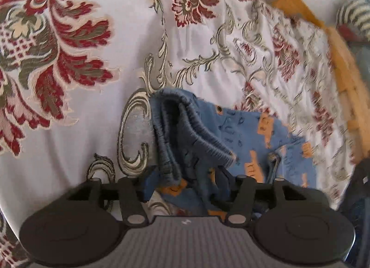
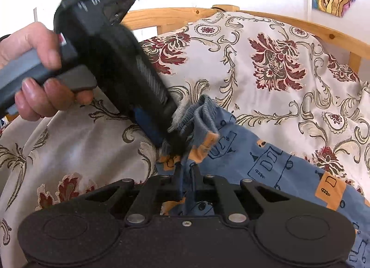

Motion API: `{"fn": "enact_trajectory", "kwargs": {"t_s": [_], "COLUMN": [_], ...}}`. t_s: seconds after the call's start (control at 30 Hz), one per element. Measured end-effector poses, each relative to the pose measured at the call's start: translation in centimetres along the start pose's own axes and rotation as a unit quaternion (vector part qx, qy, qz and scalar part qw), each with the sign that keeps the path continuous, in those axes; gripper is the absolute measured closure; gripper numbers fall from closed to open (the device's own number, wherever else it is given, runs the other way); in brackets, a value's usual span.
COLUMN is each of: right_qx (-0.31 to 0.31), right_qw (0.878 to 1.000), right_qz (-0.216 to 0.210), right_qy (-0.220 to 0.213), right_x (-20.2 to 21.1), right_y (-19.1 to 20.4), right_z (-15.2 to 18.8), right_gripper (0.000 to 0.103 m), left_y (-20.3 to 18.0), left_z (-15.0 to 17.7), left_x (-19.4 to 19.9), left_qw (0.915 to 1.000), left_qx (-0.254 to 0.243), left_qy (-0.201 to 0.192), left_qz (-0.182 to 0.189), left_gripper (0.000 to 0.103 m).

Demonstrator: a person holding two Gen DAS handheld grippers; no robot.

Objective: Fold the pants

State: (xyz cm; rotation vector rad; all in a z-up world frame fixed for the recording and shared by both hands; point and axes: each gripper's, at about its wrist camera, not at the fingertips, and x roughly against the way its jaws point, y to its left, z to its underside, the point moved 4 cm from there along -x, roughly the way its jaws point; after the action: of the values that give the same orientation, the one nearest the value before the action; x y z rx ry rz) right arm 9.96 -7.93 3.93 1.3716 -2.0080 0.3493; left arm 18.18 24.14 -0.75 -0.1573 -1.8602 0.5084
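We are pinching a fold of the blue patterned pants [image 2: 266, 159] in our right gripper [image 2: 186, 175]: its jaws are standing nearly together with the cloth squeezed between them, just below the ribbed waistband [image 2: 203, 111]. Our left gripper [image 1: 185, 180] is straddling that same bunched waistband [image 1: 185, 129], its jaws standing partly apart; we cannot tell whether the pads are pressing the cloth or only flanking it. The two grippers are working almost tip to tip at the waist end. From there the pants are running away to the right and toward us across the floral bedspread [image 2: 277, 60], so the long axis is leading off from the right gripper's side, and the right gripper is the nearer one to the legs.

The right wrist view is showing the left gripper [image 2: 171, 129] from outside, a hand [image 2: 34, 71] around its handle, and the wooden bed frame [image 2: 300, 25]. The left wrist view is showing the waistband's doubled ribbed edge close up, which the other view is partly hiding.
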Motion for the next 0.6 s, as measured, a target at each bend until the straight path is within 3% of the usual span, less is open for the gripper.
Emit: {"fn": "enact_trajectory", "kwargs": {"t_s": [0.03,0.07,0.2,0.4,0.5,0.6], "right_qx": [0.000,0.000,-0.001,0.028,0.029,0.035], "right_qw": [1.000,1.000,1.000,0.999,0.998,0.997], "right_qz": [0.000,0.001,-0.003,-0.043,-0.057,-0.068], "right_qy": [0.000,-0.001,-0.006,0.000,0.016,0.010], "right_x": [0.0,0.0,0.1,-1.1,-2.0,-1.4], "right_y": [0.0,0.0,0.2,2.9,3.6,3.6], "right_z": [0.0,0.0,-0.1,-0.5,-0.1,-0.1], "right_gripper": [0.097,0.100,0.102,0.102,0.093,0.084], "left_y": [-0.2,-0.1,0.9,1.9,2.7,2.6], "left_z": [0.1,0.1,0.2,1.1,1.4,1.7], "left_x": [-0.4,-0.8,-0.7,2.2,2.2,2.6], "left_qw": [0.9995,0.9985,0.9990,0.9993,0.9992,0.9995], "left_qx": [-0.008,-0.011,0.017,0.015,0.030,0.014], "left_qy": [0.007,0.012,0.005,-0.019,-0.020,-0.027], "left_qz": [-0.028,-0.053,-0.041,-0.030,-0.021,0.000], "left_gripper": [0.062,0.081,0.094,0.095,0.095,0.091]}}
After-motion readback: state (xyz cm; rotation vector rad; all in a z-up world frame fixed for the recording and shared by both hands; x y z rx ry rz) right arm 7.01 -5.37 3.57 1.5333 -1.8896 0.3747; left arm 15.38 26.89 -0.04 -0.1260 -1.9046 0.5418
